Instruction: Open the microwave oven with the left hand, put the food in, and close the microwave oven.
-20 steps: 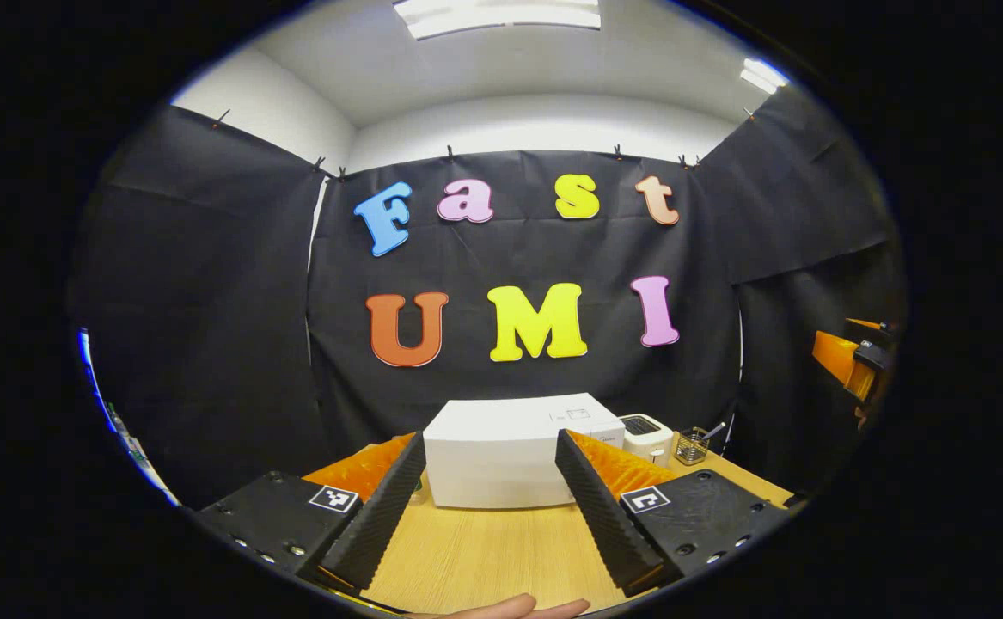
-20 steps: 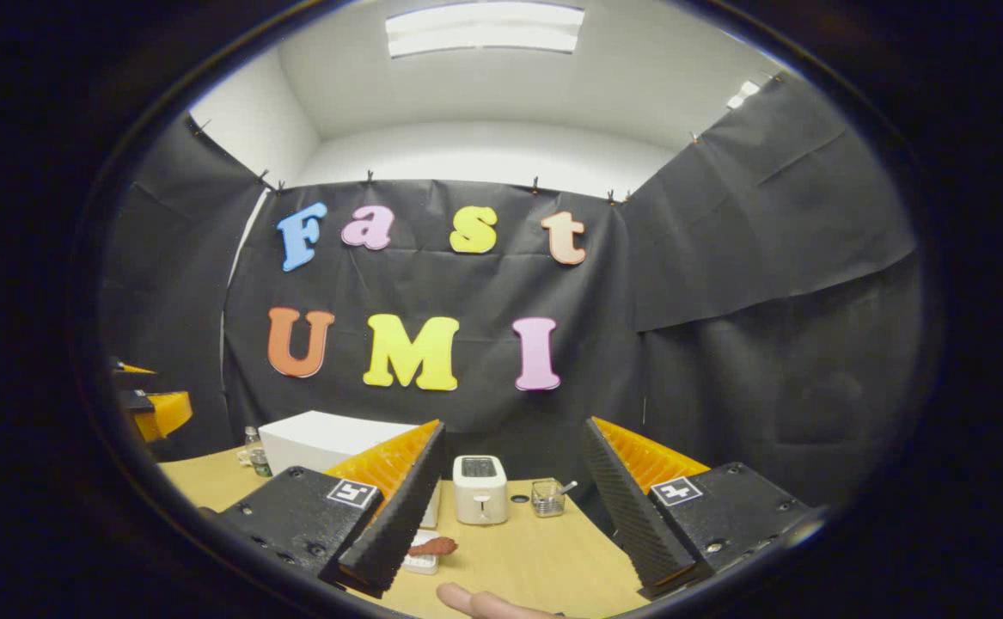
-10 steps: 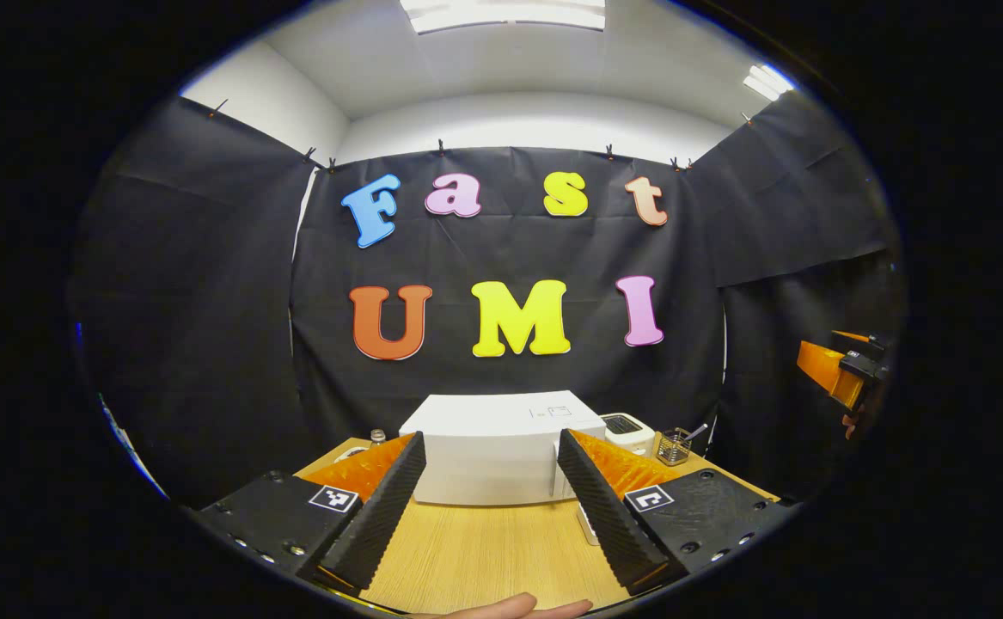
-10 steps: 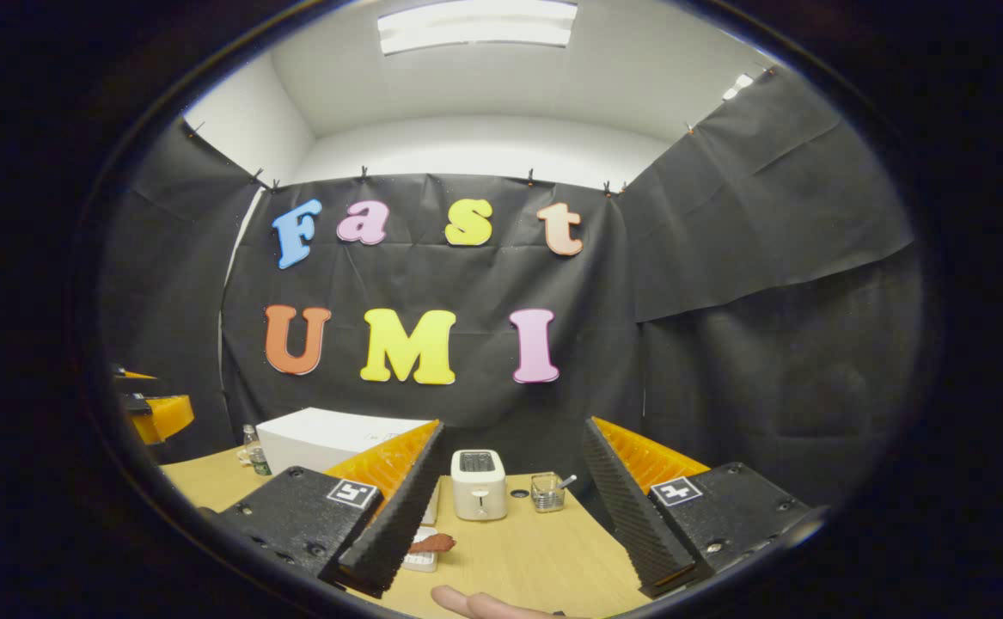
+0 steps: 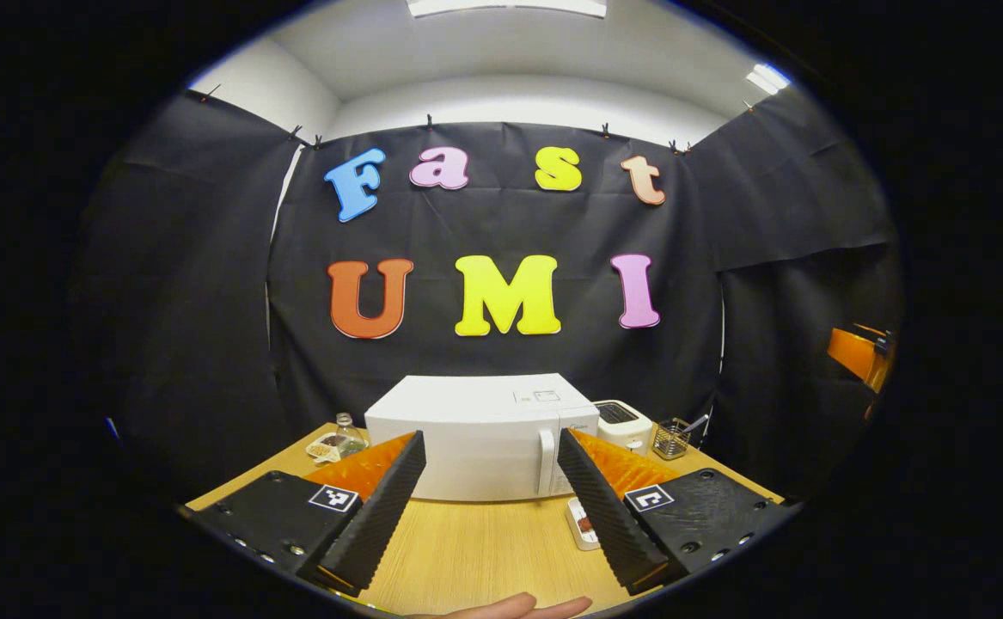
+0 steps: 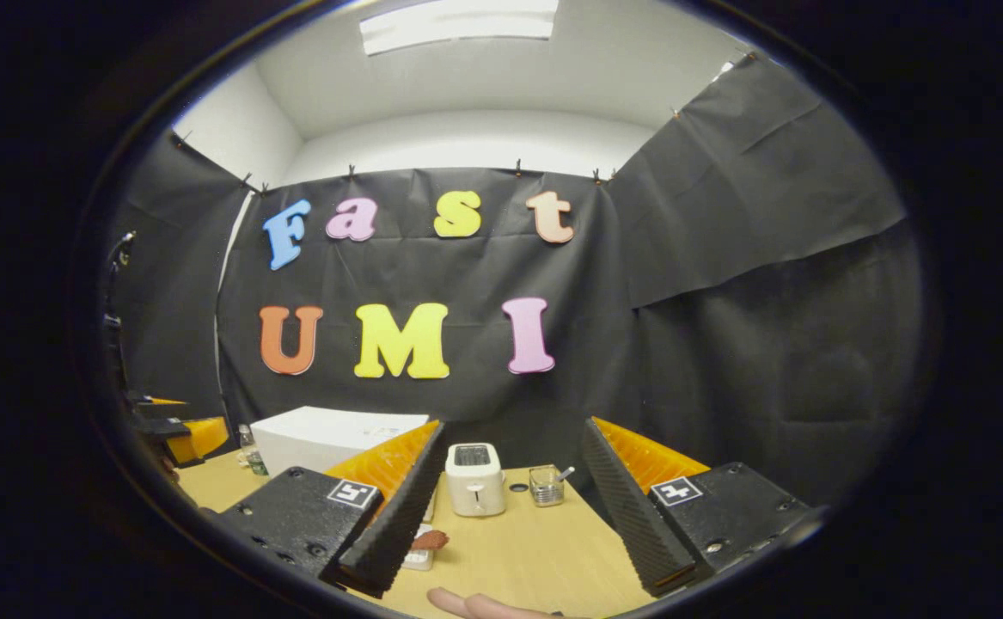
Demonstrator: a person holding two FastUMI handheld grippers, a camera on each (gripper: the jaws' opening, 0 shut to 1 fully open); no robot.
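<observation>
- Your left gripper [image 5: 491, 503] is standing with its jaws spread wide and holding nothing, hanging above the wooden worktop [image 5: 475, 550] and facing the front of the microwave oven [image 5: 480, 434].
- The microwave oven is sitting shut toward the back of the worktop, its vertical handle [image 5: 546, 462] showing just inside your left gripper's right-hand finger.
- Your right gripper [image 6: 510, 516] is also holding its jaws wide apart around nothing, above the worktop, looking toward the toaster [image 6: 475, 479].
- The food [image 6: 429, 540], a reddish-brown piece, is lying on a small white tray [image 6: 419, 559] on the worktop, just beside your right gripper's left-hand finger; in the left gripper view the tray is sitting in front of the oven's right corner.
- A small wire holder [image 6: 546, 486] is standing just right of the toaster.
- A small bottle [image 5: 347, 432] and a dish [image 5: 324, 447] are resting at the oven's left side.
- A fingertip [image 5: 510, 607] is showing at the bottom edge of the left gripper view.
</observation>
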